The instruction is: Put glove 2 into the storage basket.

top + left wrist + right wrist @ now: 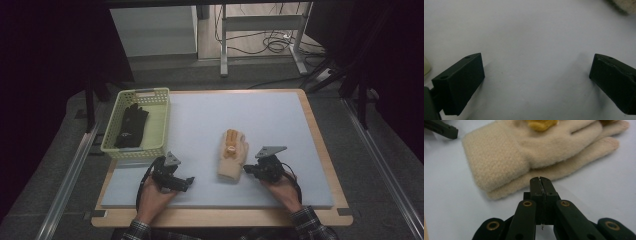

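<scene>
A pair of cream knitted gloves [233, 156] with orange-yellow trim lies stacked flat in the middle of the pale blue mat [250, 115]. In the right gripper view the gloves [524, 157] lie just ahead of my right gripper [541, 180], whose jaws are pressed together with nothing between them. In the high view the right gripper [248, 170] sits just right of the cuff. My left gripper [189, 182] rests on the mat to the left of the gloves. Its jaws stand wide apart over bare mat [536, 65].
A pale yellow basket [161, 120] stands at the mat's back left corner with a black glove [131, 126] inside. The mat lies on a wooden board [320, 140]. Behind the table stand a metal frame [260, 30] and cables on the floor.
</scene>
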A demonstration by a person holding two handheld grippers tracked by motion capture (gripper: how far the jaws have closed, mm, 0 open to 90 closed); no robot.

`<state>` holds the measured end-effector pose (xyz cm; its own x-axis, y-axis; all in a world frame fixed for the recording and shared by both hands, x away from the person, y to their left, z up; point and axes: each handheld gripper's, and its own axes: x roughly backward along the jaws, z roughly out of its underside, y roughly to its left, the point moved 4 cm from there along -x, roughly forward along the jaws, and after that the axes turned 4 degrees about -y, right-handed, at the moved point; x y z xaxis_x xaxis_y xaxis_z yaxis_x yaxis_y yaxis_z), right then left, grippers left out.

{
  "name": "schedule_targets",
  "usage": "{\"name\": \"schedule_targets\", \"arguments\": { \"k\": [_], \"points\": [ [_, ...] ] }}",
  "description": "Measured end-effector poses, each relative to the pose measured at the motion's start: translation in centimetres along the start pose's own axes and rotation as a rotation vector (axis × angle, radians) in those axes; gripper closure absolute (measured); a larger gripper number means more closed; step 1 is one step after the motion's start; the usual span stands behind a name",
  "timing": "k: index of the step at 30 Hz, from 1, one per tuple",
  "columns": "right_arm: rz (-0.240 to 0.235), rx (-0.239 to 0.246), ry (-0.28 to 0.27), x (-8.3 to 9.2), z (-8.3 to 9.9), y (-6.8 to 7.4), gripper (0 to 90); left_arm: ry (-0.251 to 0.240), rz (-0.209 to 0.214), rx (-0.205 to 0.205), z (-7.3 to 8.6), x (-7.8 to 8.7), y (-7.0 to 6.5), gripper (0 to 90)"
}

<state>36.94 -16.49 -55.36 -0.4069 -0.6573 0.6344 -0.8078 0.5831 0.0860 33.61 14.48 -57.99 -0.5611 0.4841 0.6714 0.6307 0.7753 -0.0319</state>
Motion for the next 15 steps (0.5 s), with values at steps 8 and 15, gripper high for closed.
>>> {"name": "schedule_targets", "arguments": {
  "k": [8,15],
  "points": [
    [0.105,-0.001,-0.076,0.6,-3.1,-2.3,76.0,0.001,0.000,0.000,0.0,0.0,0.0,0.2],
    [0.127,-0.063,-0.059,-2.8,-5.1,-4.9,60.7,0.000,0.001,0.000,0.0,0.0,0.0,0.3]
  ]
}}
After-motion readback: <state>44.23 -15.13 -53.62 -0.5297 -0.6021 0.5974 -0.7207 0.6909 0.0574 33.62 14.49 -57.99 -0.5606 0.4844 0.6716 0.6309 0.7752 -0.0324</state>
